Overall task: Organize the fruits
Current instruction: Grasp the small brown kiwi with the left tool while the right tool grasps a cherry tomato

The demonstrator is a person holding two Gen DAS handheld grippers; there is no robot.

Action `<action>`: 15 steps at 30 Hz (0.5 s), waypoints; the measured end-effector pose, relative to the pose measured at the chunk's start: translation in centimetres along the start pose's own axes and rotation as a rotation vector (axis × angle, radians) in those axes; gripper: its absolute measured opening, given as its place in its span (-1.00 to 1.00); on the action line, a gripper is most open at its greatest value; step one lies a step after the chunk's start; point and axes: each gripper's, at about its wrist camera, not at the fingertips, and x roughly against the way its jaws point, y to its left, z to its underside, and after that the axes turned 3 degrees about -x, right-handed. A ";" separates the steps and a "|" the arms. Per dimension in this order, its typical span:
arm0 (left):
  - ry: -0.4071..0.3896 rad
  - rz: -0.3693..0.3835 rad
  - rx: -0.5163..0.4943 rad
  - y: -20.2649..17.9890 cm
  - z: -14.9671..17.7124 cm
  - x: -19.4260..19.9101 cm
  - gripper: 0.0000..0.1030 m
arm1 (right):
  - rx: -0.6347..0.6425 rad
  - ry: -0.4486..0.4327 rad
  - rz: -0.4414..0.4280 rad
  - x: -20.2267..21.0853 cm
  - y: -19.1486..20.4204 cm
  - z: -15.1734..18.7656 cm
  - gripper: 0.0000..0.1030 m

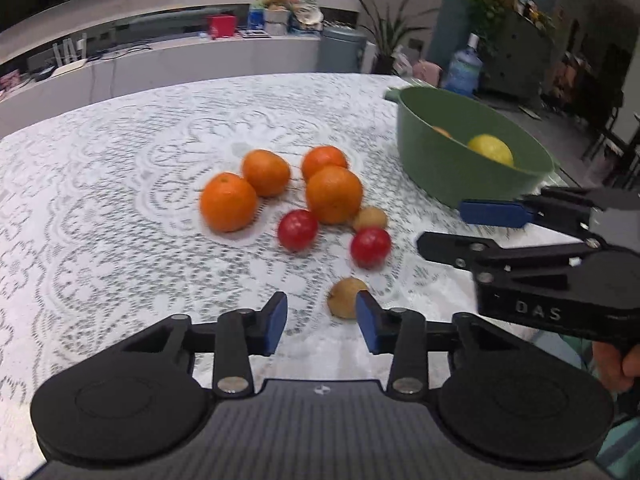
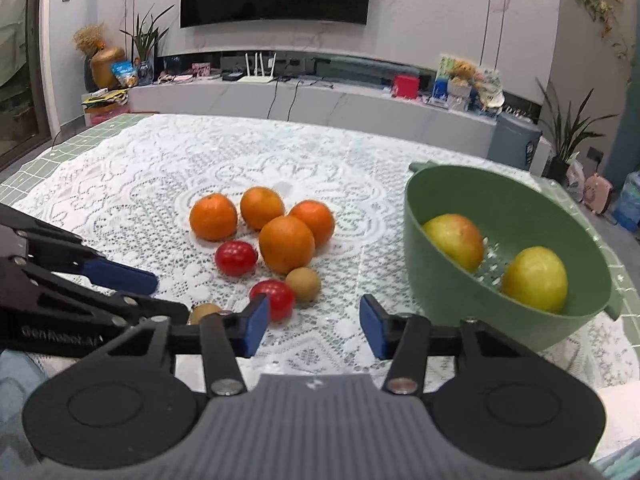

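Note:
Several oranges [image 1: 228, 206] lie clustered mid-table on the lace cloth, with two red fruits [image 1: 298, 230] and small brown fruits [image 1: 370, 218] in front of them. My left gripper [image 1: 322, 324] is open; a brown fruit [image 1: 344, 298] sits just beyond its right fingertip, untouched. From the right, my right gripper [image 1: 452, 228] reaches in, low over the cloth. In the right wrist view the right gripper [image 2: 314, 328] is open and empty, a red fruit [image 2: 274, 300] beside its left fingertip. The left gripper [image 2: 170, 296] enters from the left. A green bowl [image 2: 440, 292] holds a yellow fruit [image 2: 534, 278] and a yellow-red apple [image 2: 454, 240].
The green bowl [image 1: 440, 168] stands at the table's right edge, tilted in view. A white lace tablecloth [image 2: 160, 168] covers the table over a green mat. A low cabinet with clutter runs behind the table. A person's hand [image 1: 628, 364] grips the right tool.

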 end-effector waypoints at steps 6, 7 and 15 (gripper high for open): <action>0.026 0.002 -0.068 -1.2 0.0 -1.3 -0.10 | -0.005 0.027 -0.027 -0.9 -0.4 0.0 -0.35; 0.025 -0.006 -0.079 -1.4 0.1 -1.5 -0.10 | -0.008 0.029 -0.028 -1.0 -0.4 -0.1 -0.35; 0.026 0.006 -0.084 -1.7 -0.3 -2.4 -0.10 | -0.016 0.047 -0.048 -2.0 -0.5 -0.2 -0.35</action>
